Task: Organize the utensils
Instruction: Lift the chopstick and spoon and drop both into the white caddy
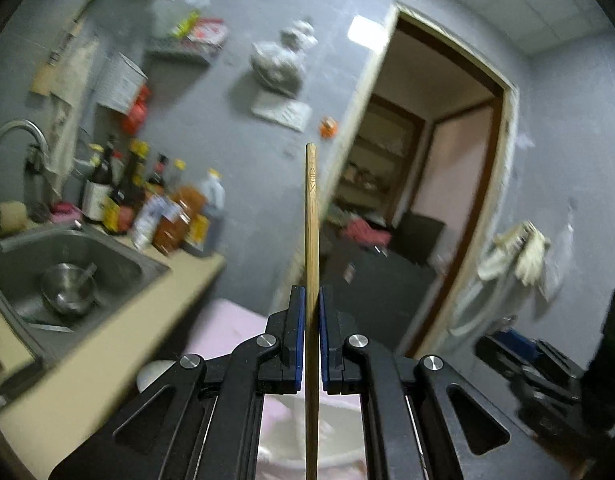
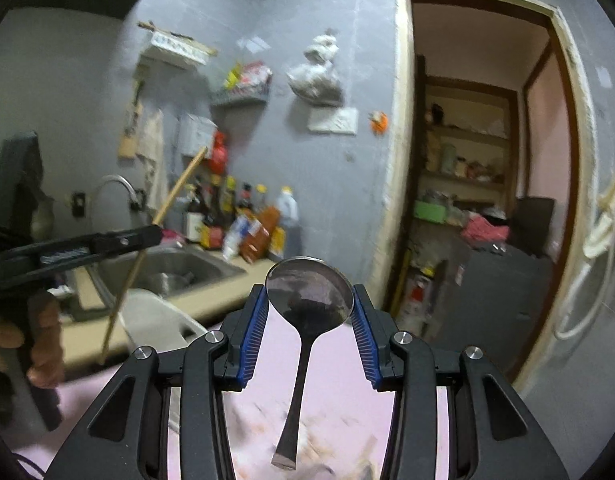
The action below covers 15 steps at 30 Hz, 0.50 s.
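Grey kitchen wall behind both views, with a steel sink (image 1: 67,264) set in a beige counter (image 1: 119,332), a cluster of sauce bottles (image 1: 155,204) at its far end, and an open doorway (image 1: 419,200) to the right. Our left gripper (image 1: 312,300) is clamped nearly fully closed on a wooden chopstick (image 1: 311,240): both blue pads (image 1: 299,320) press the stick's sides, and it stands close to upright, running well above the fingertips and below the frame edge. From the right wrist view we see that same left gripper (image 2: 157,234) from the side, chopstick (image 2: 155,240) tilted across it, above a white container (image 2: 155,320) sitting on the pink surface (image 2: 331,380). Our right gripper (image 2: 310,300) is roughly half open and holding a metal spoon (image 2: 307,308): the bowl's edges are wedged between the blue pads (image 2: 253,328), bowl up at the fingertips, handle hanging down toward the camera. Both utensils are held in the air, clear of the counter. Motion blur on the background; pad contact itself is sharp.
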Tool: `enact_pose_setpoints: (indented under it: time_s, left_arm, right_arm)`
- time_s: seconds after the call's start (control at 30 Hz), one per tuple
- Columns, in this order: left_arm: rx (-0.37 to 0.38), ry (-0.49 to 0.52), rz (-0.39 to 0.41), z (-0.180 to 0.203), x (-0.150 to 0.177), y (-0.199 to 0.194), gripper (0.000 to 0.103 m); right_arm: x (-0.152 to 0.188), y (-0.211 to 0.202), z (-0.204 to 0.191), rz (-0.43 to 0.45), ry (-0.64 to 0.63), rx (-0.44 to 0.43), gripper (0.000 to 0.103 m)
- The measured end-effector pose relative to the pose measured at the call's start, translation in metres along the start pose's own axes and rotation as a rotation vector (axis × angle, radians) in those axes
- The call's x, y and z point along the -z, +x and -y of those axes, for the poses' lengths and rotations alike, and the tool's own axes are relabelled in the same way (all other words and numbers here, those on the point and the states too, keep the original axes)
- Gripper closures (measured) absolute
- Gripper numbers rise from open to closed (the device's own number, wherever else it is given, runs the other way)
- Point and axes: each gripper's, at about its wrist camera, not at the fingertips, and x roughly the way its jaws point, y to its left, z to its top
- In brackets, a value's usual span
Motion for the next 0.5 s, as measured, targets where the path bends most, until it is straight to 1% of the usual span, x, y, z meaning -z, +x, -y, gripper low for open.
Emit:
enact_pose_setpoints:
  time_s: [0.13,0.27,0.37,0.5]
  left_arm:
    - [-0.049,-0.033,0.076,-0.036,-0.02,0.002,0.099]
    - [-0.089,-0.056,0.127,-0.062,-0.028,0.009,0.099]
    - [-0.114,-0.074,0.151,-0.075,-0.026,0.017,0.099]
    - [-0.153,-0.075,0.17,-0.078,-0.013,0.024,0.099]
  right_arm:
    - [-0.022,0.016,-0.02,0.048,0.008,-0.05,0.064]
    - [-0.03,0.033,-0.03,0.074,0.025,-0.075,0.064]
    - [-0.026,0.043,-0.035,0.082,0.041,-0.073,0.064]
    - [-0.012,0.058,-0.035,0.063,0.089,-0.091,0.064]
